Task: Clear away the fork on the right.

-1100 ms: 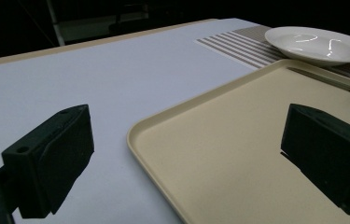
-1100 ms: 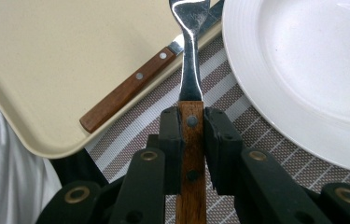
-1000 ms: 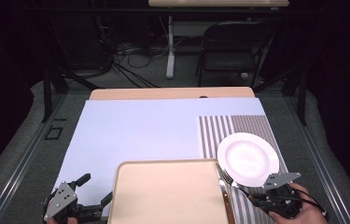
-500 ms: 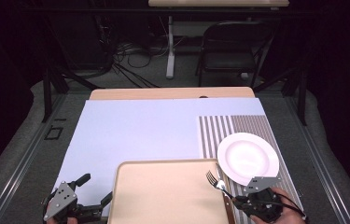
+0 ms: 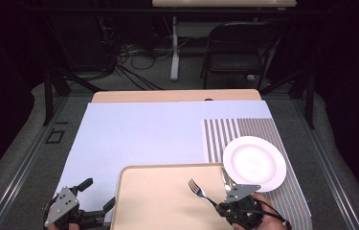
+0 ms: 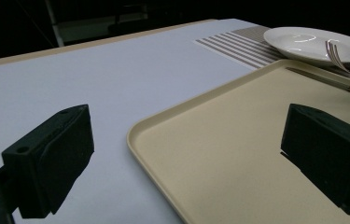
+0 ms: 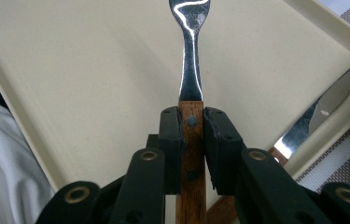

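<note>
Hovering over the tray (image 5: 167,196), your right gripper (image 5: 234,207) pinches the fork (image 5: 200,189) by its wooden handle, tines pointing away toward the tray's middle, while your left gripper (image 5: 98,207) waits wide open and empty at the tray's left edge.

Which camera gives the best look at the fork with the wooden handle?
The right gripper view: the wooden-handled metal fork stands close up, clamped at its handle between the black jaws. The high view shows it small above the beige tray. The left gripper view catches just its tines, far off.

Shiny metal fork (image 7: 190,51) with wooden handle, matt plastic tray (image 5: 162,191), glossy plate (image 5: 254,162)
</note>
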{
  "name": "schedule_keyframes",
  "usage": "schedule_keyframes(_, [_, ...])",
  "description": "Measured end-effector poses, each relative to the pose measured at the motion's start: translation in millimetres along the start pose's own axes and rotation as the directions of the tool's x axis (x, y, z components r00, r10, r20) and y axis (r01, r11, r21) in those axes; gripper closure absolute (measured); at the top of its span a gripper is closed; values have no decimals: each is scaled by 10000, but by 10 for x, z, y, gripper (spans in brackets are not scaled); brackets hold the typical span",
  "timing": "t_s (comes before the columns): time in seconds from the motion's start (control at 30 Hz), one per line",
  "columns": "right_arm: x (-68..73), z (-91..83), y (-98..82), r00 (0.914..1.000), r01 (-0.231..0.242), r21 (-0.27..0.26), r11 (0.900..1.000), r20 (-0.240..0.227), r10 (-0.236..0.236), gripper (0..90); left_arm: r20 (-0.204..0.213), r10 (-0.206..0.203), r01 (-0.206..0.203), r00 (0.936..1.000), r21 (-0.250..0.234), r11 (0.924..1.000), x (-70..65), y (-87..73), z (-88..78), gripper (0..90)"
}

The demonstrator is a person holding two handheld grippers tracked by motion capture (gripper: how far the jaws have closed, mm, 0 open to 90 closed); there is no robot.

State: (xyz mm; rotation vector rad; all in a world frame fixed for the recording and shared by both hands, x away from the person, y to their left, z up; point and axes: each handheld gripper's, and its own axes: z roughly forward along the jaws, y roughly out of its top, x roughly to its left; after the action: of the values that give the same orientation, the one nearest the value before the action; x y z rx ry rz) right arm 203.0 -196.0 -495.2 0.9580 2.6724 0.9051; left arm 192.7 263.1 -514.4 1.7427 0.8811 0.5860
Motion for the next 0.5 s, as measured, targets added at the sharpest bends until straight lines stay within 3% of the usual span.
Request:
schedule_keyframes(0.17, [14, 33, 13, 10000, 14, 112, 9999, 47, -14, 775, 14, 26, -26, 10000, 28, 10000, -1, 0, 1, 29])
schedule_keyframes(0.5, [-34, 131, -40, 9991, -414, 304, 9987, 23, 413, 775, 30, -13, 13, 10000, 56, 10000, -1, -2, 8, 29])
